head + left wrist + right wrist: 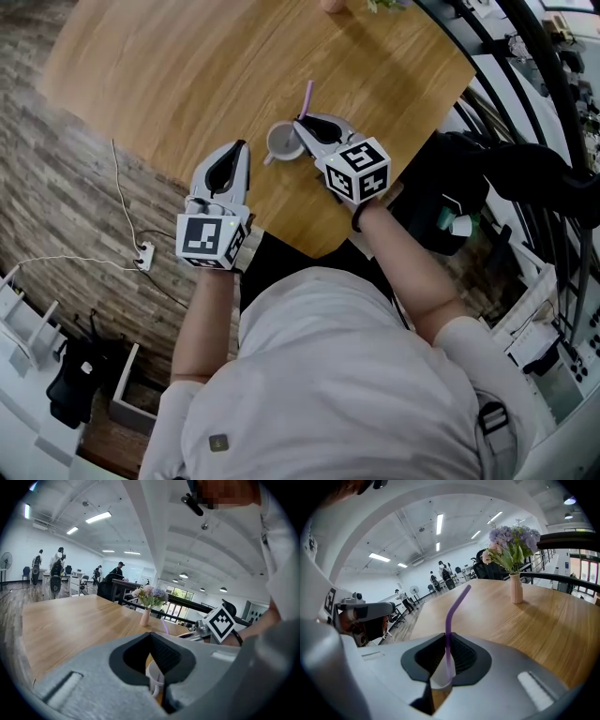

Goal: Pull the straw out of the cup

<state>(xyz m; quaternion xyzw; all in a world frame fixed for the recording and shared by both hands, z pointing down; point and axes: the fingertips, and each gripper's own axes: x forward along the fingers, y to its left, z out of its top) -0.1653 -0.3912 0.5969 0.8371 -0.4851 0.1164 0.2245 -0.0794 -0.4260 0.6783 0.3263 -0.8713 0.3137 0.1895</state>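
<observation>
A white cup point(281, 141) stands near the front edge of the wooden table point(187, 75), with a purple straw point(307, 96) sticking up from it and leaning away. My right gripper point(300, 120) reaches over the cup's right side. In the right gripper view its jaws point(446, 637) are shut on the straw point(451, 616) just above the cup point(440, 674). My left gripper point(242, 147) lies a little left of the cup, shut and empty, not touching it. In the left gripper view the cup point(153, 673) shows through the gap behind the closed tips point(150, 635).
A pink vase of flowers point(515, 588) stands further out on the table. A black bag point(450, 187) sits beside the table on the right. A white cable and power strip point(142, 255) lie on the floor at the left. Black railings run along the right.
</observation>
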